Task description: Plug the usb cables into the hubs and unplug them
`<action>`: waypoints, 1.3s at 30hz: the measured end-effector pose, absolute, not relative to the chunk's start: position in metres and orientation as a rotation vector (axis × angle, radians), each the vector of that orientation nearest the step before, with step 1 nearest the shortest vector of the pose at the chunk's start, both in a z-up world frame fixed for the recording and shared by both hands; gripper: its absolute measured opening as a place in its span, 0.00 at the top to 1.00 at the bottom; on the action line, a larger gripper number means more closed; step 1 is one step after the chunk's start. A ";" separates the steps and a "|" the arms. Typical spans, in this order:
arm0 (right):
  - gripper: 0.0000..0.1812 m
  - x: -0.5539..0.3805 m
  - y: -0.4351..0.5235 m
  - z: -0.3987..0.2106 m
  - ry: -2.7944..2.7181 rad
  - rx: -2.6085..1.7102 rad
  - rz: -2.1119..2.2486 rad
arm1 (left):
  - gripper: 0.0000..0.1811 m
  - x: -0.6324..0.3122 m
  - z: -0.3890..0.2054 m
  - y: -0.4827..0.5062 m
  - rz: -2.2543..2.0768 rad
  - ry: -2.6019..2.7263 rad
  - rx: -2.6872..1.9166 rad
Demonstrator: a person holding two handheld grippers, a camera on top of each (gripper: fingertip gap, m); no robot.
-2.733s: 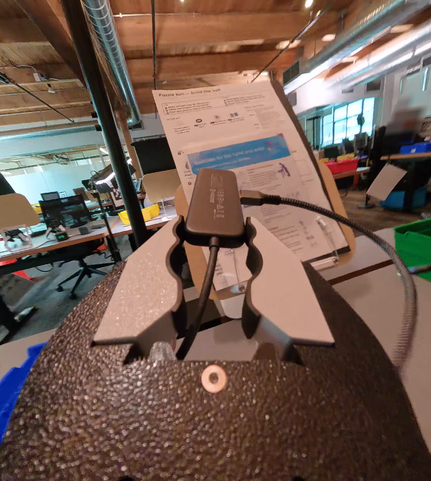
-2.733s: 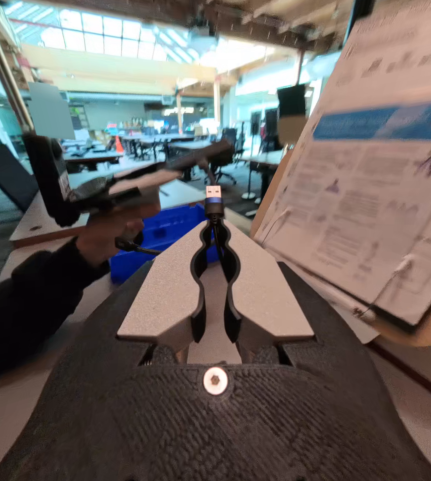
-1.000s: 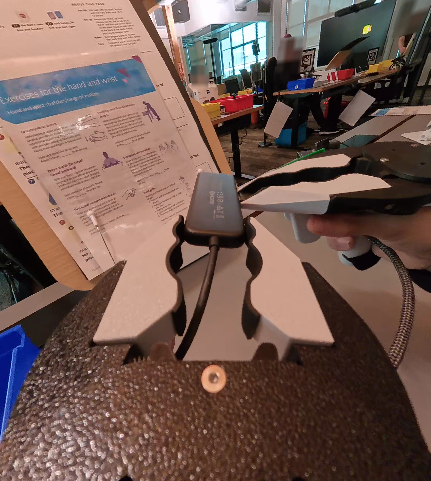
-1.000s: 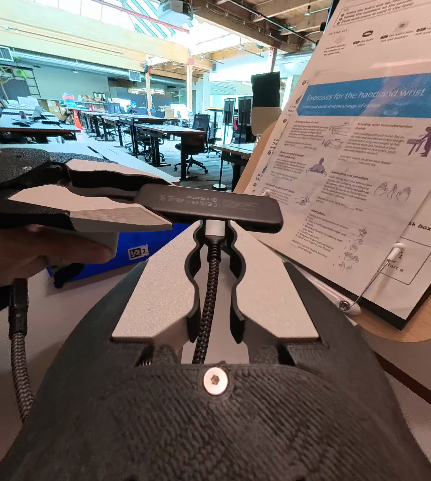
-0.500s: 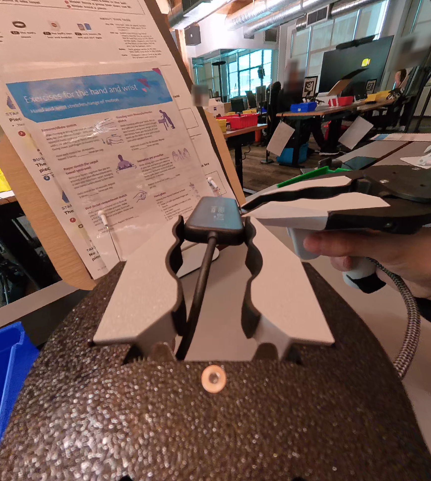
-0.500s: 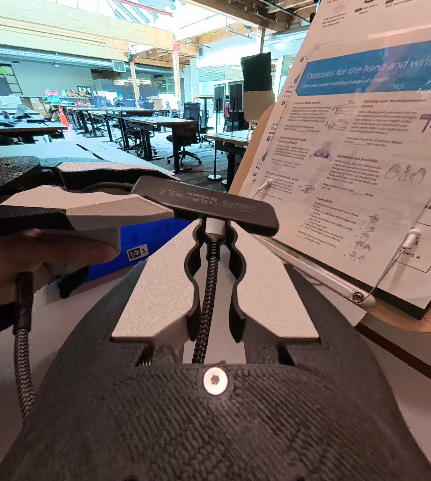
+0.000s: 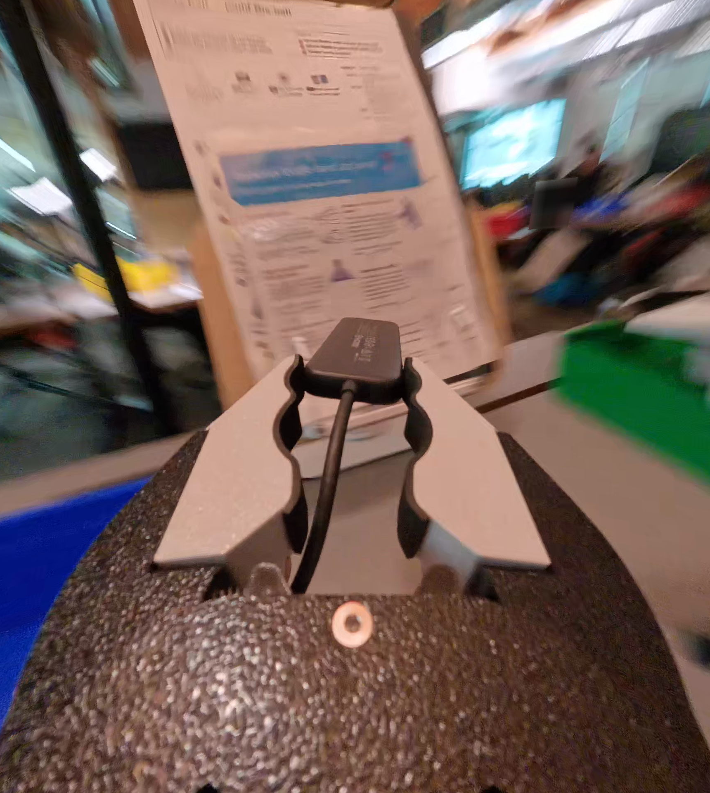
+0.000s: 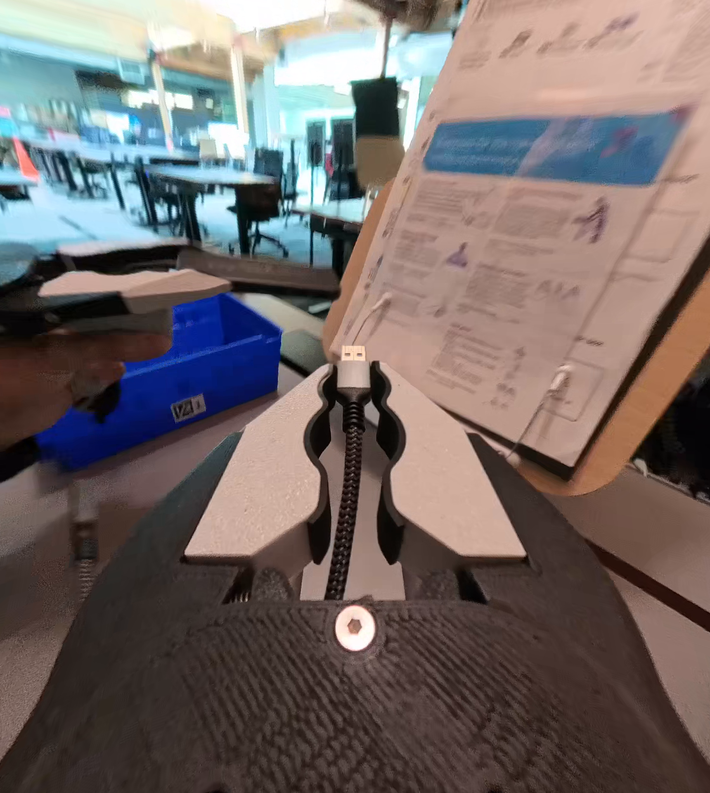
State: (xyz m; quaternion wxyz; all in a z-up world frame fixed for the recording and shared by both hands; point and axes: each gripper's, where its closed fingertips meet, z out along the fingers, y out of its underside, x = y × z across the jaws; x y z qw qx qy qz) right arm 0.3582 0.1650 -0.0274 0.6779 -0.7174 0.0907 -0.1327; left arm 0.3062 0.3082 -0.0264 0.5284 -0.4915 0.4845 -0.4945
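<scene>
My left gripper (image 7: 352, 377) is shut on a dark grey USB hub (image 7: 359, 349), held flat above the table, its thin black lead (image 7: 327, 485) running back between the fingers. No cable shows in the hub's side. My right gripper (image 8: 353, 379) is shut on the silver plug of a braided USB cable (image 8: 347, 472); the bare metal connector (image 8: 353, 352) sticks out free past the fingertips. The left gripper (image 8: 139, 287) also shows at the left of the right wrist view, held by a hand (image 8: 31, 377). The hub is blurred there.
A wooden stand with printed sheets (image 7: 327, 206) leans at the back of the table, also in the right wrist view (image 8: 537, 266). A blue bin (image 8: 211, 369) sits on the left, a green bin (image 7: 653, 386) on the right. Grey table (image 8: 666, 558) lies below.
The braided cable's plug was seated in the hub's side half a second ago; it is now out and the two grippers have moved apart. Both views are motion-blurred.
</scene>
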 end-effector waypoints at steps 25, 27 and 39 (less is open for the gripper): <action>0.92 0.537 -0.180 -0.060 0.911 -1.515 -1.491 | 0.75 0.305 -0.013 0.247 -1.253 1.351 -0.988; 0.92 0.547 -0.159 -0.097 0.924 -1.676 -1.293 | 0.75 0.305 -0.014 0.247 -1.252 1.353 -0.986; 0.64 0.489 -0.070 -0.032 0.637 -1.507 -0.702 | 0.75 0.301 -0.011 0.220 -1.347 1.450 -0.885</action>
